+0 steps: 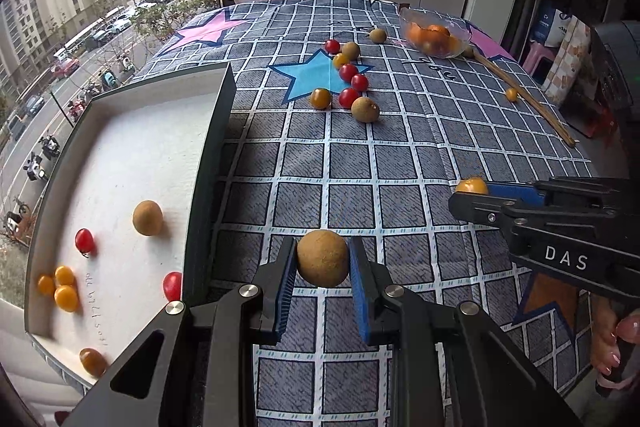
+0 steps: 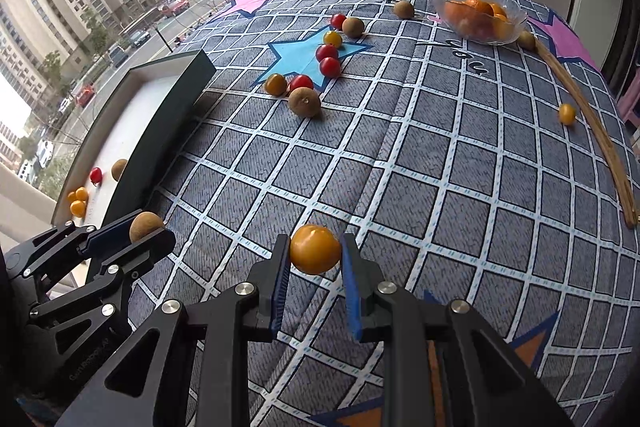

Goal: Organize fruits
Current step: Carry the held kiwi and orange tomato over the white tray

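Observation:
My left gripper is shut on a brown longan, held above the checked cloth just right of the white tray. It also shows in the right wrist view. My right gripper is shut on an orange cherry tomato; it shows at the right of the left wrist view. The tray holds a longan, red tomatoes and orange tomatoes. A loose cluster of red and orange tomatoes and longans lies on the blue star.
A glass bowl of oranges stands at the back right, with a longan beside it. A wooden stick and a stray orange tomato lie on the right. The tray's dark wall rises between tray and cloth.

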The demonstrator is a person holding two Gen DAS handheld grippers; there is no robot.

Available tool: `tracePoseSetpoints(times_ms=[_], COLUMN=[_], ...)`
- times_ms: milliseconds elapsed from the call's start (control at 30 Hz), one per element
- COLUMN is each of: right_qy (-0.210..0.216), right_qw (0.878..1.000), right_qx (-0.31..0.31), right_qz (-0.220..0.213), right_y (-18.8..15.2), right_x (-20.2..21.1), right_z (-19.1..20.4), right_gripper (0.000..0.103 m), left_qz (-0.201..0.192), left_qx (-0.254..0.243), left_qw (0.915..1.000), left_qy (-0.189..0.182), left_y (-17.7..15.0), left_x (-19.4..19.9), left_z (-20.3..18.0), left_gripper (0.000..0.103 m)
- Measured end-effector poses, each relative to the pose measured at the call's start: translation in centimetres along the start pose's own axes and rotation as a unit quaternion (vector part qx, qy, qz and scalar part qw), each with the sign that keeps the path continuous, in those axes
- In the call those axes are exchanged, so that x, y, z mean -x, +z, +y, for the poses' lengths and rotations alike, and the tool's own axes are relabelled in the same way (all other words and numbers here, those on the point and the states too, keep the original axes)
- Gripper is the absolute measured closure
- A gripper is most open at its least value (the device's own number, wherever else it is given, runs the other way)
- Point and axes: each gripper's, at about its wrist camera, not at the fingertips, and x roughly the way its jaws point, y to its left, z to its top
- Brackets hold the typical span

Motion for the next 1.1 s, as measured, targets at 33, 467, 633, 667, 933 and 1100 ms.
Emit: tracePoseSetpoints(times_ms=[33, 467, 633, 667, 933, 1100], right_qy=[-0.003, -0.010, -0.005, -0.005, 0.002, 0.011], right_qw=[1.000, 0.999, 0.998, 0.998, 0.995, 0.993], right_qx=[0.002, 0.039, 0.056, 0.060, 0.098, 0.116], right_qz=[0.001, 0.007, 0.008, 0.009, 0.011, 0.016], right_y=[-0.1, 0.0, 0.4, 0.5, 1.5, 2.7], right_x=[0.1, 0.6, 0.5, 0.5, 0.2, -0.1], right_z=[0.2, 4.7, 6.9, 7.3, 11.2, 13.2], right_gripper=[0.076, 0.076, 0.076, 0.076, 0.076, 0.076], left_qz=[-0.002, -0.027, -0.035, -0.036, -0.047, -0.057], left_qx=[0.001, 0.028, 0.043, 0.046, 0.071, 0.083], left_qw=[1.0000, 0.9992, 0.9985, 0.9983, 0.9963, 0.9945], left_qy=[-0.001, -0.004, -0.001, -0.001, 0.011, 0.030], left_y=[-0.2, -1.7, -2.1, -2.2, -2.7, -2.3], left_x=[0.2, 2.4, 3.0, 3.1, 3.9, 4.4], left_z=[0.2, 3.3, 5.0, 5.4, 8.5, 10.9], left_gripper=[0.076, 0.076, 0.076, 0.076, 0.076, 0.076])
